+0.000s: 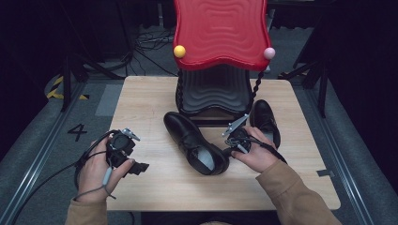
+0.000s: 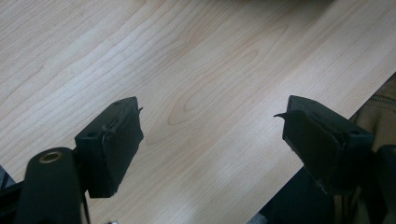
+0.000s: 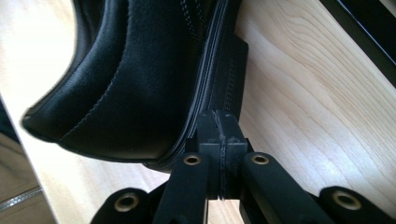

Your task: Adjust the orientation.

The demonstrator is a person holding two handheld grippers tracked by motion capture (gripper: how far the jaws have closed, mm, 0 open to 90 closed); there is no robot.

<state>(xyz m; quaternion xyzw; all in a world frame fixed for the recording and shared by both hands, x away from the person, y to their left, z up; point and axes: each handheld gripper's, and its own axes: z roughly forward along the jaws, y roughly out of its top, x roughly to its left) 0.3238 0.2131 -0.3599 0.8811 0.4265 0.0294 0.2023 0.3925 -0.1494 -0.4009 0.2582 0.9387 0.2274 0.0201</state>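
Observation:
A black leather lace-up shoe [image 1: 195,143] lies at the table's middle, toe pointing away, its grey insole showing at the heel. A second black shoe [image 1: 264,119] sits to its right, partly behind my right hand. My right gripper [image 1: 229,151] is at the first shoe's heel; in the right gripper view its jaws [image 3: 219,123] are pressed together with their tips against the heel and sole edge of the shoe [image 3: 140,74], and nothing shows between them. My left gripper [image 1: 137,167] is open over bare wood at the left, its fingers [image 2: 112,140] wide apart.
A stand with a red wavy top [image 1: 220,33] and a black wavy lower shelf [image 1: 213,91] rises at the table's back, just behind the shoes. A yellow ball [image 1: 179,51] and a pink ball [image 1: 269,53] sit on its corners. The wooden table [image 1: 150,98] is bare at left.

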